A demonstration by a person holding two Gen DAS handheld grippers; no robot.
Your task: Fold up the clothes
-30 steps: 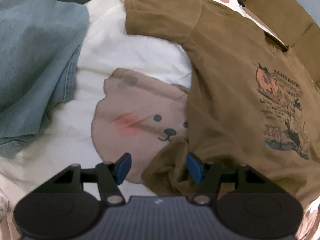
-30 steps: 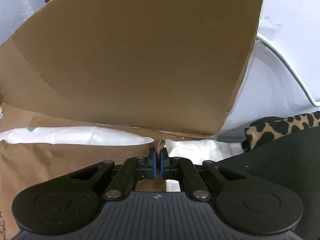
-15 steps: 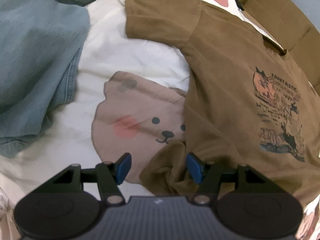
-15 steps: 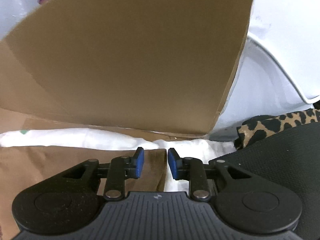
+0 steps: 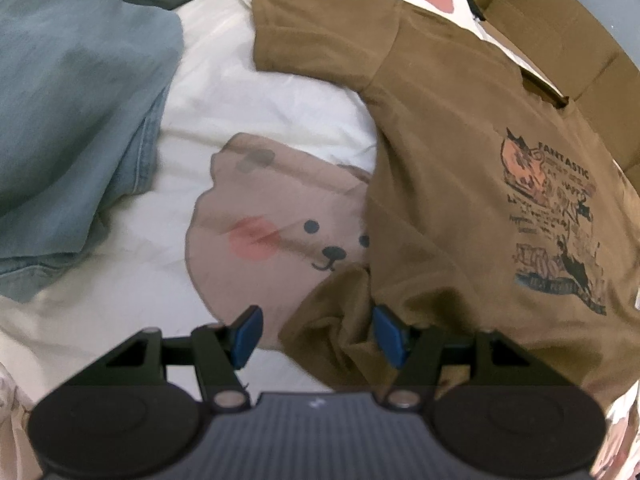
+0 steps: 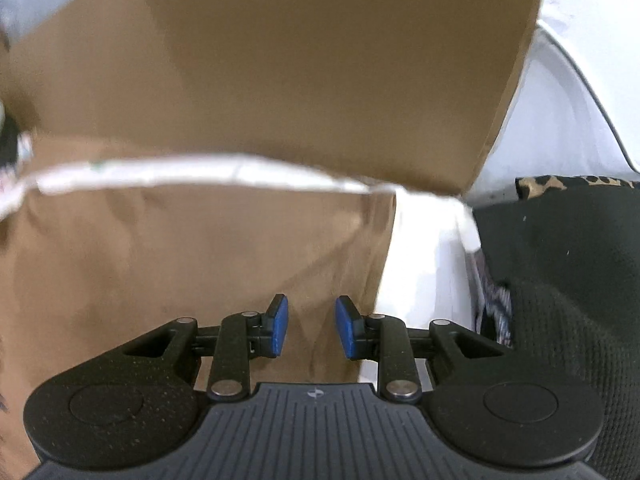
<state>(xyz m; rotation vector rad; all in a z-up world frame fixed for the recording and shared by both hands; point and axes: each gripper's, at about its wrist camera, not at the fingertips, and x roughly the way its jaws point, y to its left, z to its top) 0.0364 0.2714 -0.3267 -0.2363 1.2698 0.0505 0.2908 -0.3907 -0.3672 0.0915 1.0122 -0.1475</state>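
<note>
Bed [image 5: 280, 92] with a white bear-print cover; cardboard [image 6: 320, 60] stands along its far edge. The brown T-shirt [image 5: 460, 184] lies spread flat, print up, one sleeve toward the far edge, its hem corner bunched near the near edge. Left tool [image 5: 316, 334] spread, straddling that bunched corner; right tool [image 6: 307, 327] spread over the shirt's side edge, gripping nothing. Denim garment [image 5: 72, 120] lies apart. Judged light, limp and creasing easily (no stiffness): best pinched at hem corners or shoulder seams.
</note>
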